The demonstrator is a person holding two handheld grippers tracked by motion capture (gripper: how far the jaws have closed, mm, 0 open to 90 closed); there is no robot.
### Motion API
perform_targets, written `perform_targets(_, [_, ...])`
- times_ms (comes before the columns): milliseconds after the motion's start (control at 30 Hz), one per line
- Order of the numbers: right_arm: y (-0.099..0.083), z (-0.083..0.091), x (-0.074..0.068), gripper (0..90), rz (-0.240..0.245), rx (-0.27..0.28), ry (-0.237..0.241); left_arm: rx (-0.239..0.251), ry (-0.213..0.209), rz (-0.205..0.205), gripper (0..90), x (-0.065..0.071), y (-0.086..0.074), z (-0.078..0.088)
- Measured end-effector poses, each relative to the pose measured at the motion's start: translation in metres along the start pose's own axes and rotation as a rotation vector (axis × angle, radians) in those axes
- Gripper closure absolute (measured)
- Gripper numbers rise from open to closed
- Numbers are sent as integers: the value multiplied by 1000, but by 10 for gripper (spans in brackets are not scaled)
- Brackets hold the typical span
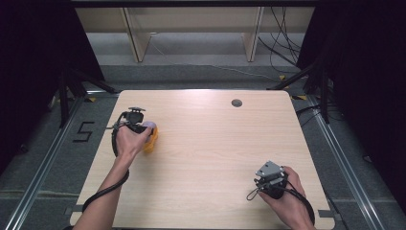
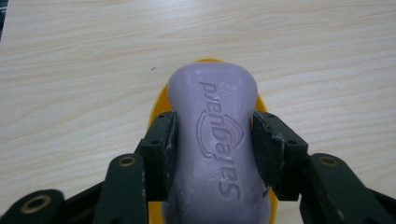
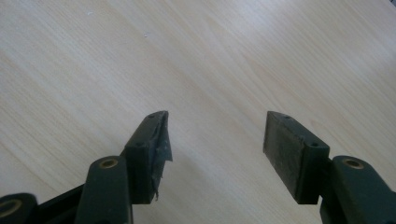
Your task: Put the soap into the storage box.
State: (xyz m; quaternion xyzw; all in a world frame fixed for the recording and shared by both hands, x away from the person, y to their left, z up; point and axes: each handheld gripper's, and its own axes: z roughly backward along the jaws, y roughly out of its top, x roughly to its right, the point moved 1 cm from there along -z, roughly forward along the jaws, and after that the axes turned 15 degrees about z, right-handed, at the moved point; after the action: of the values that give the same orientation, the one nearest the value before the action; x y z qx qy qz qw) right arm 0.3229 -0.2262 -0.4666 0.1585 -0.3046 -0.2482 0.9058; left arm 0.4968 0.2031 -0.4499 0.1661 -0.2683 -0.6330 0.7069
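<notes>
On the table, high view: left gripper (image 1: 142,125) sits at the left-middle of the wooden table (image 1: 210,158), against a purple soap bar (image 1: 150,126) and an orange dish (image 1: 152,139).
Right side: right gripper (image 1: 267,181) low near the front-right corner, well apart from the soap.
Surroundings: small round grommet (image 1: 236,102) near the far edge; wide bare wood between the two hands.
Edges: left hand (image 1: 128,143) near the table's left edge; floor rails beyond.
Left gripper view: jaws closed against both sides of the soap bar (image 2: 215,140), embossed lettering upward; orange dish (image 2: 158,100) directly beneath it, rim showing around it.
Right gripper view: right gripper (image 3: 215,140) jaws spread wide, nothing between them, bare table (image 3: 210,56) below; left pad (image 3: 161,144) looks torn.
</notes>
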Motion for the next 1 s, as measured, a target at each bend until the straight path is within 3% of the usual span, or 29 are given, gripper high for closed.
perform_targets(233, [0, -1, 0, 411, 9, 0, 3, -5, -19, 31, 506, -1, -2, -6])
perform_targets(367, [0, -1, 0, 411, 8, 2, 2, -21, -22, 28, 506, -2, -5, -9])
perform_targets(433, [0, 0, 0, 411, 0, -2, 5, -30, -25, 57, 505, 0, -7, -10])
perform_targets(467, [0, 0, 0, 410, 0, -3, 9, -33, -28, 38, 504, -1, -7, -11])
perform_targets(533, [0, 0, -1, 410, -1, -3, 5, -35, -32, 52, 503, 0, -9, -13])
perform_targets(567, [0, -1, -1, 410, -1, -2, 4, -26, -44, 31, 502, -1, -9, -14])
perform_targets(867, [0, 0, -1, 409, -4, -2, 7, 38, -71, -5, 435, 3, -3, 3])
perform_targets(1000, [0, 0, -1, 409, -8, -4, 10, 63, -95, -64, 379, 1, -6, 10])
